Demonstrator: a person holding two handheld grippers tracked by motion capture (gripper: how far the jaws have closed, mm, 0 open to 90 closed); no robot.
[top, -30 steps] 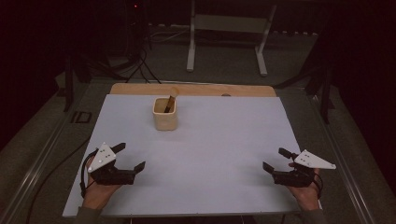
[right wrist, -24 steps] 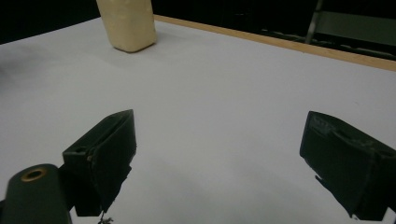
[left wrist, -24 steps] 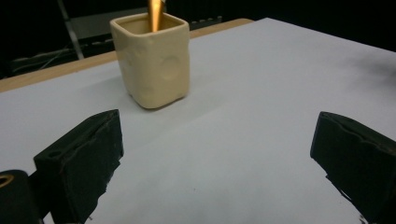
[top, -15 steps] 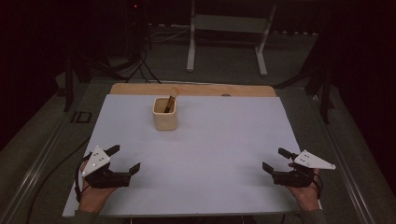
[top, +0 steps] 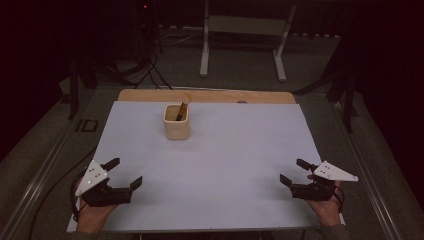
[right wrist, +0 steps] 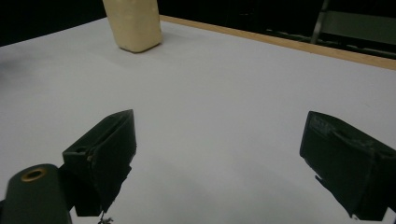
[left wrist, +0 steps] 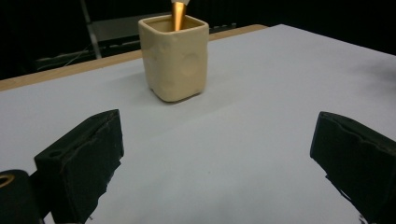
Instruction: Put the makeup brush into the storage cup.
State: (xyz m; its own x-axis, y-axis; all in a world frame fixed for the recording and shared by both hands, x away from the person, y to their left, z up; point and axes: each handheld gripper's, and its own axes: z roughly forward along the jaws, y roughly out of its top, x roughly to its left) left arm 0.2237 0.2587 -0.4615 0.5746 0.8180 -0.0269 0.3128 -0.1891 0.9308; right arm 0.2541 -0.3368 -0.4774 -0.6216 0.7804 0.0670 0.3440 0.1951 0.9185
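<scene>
One cream, squarish cup [top: 177, 122] holds a wooden stick [top: 182, 106]; both tools, left [top: 123, 173] and right [top: 295, 171], gape wide, empty.

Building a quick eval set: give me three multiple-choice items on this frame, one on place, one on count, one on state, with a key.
1. Where does the cream square ceramic cup stand on the white sheet-covered table?
A. far side, left of centre
B. near edge, by the right gripper
C. right far corner

2. How many cups are on the table?
A. one
B. two
C. three

3. How are the left gripper and right gripper?
A. both shut on the cup
B. both open and empty
C. left shut, right open

Key: 1 A, the high view shows the cup near the wooden far edge, left of the middle. 2 A, a single cup, with a wooden stick in it. 3 B, both gripper views show jaws wide apart over bare sheet.
</scene>
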